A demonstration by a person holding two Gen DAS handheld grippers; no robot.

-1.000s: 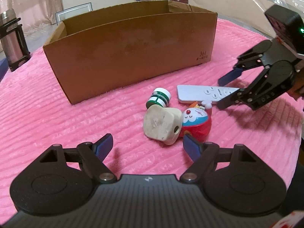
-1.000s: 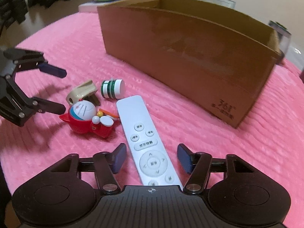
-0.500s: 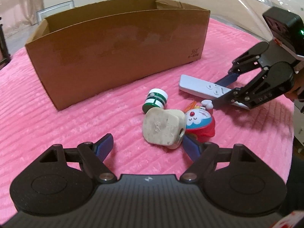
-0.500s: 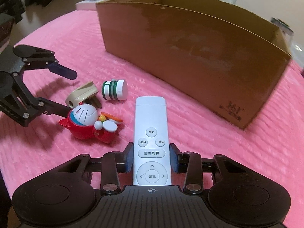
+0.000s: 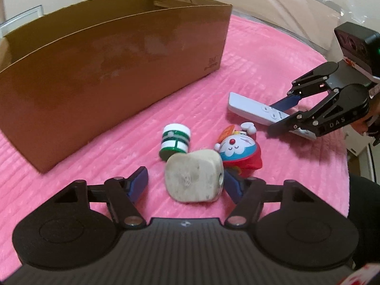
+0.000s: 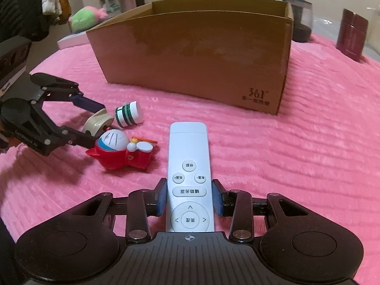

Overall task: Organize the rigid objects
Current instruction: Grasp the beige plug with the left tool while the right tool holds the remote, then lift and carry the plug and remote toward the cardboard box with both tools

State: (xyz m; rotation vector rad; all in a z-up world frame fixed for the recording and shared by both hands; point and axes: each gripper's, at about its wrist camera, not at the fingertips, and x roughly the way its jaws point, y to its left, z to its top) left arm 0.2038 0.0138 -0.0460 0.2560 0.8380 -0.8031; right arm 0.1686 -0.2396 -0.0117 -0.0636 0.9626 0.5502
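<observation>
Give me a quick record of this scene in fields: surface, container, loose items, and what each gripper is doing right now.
surface: pink plush cloth
container: open cardboard box, upright at the back; inside not visible
loose items: green-and-white bottle on its side; red and blue cat toy; beige plug
left gripper: jaws just closing around the beige plug, a gap remains on one side
right gripper: jaws have closed on the white remote, pads on both its edges
</observation>
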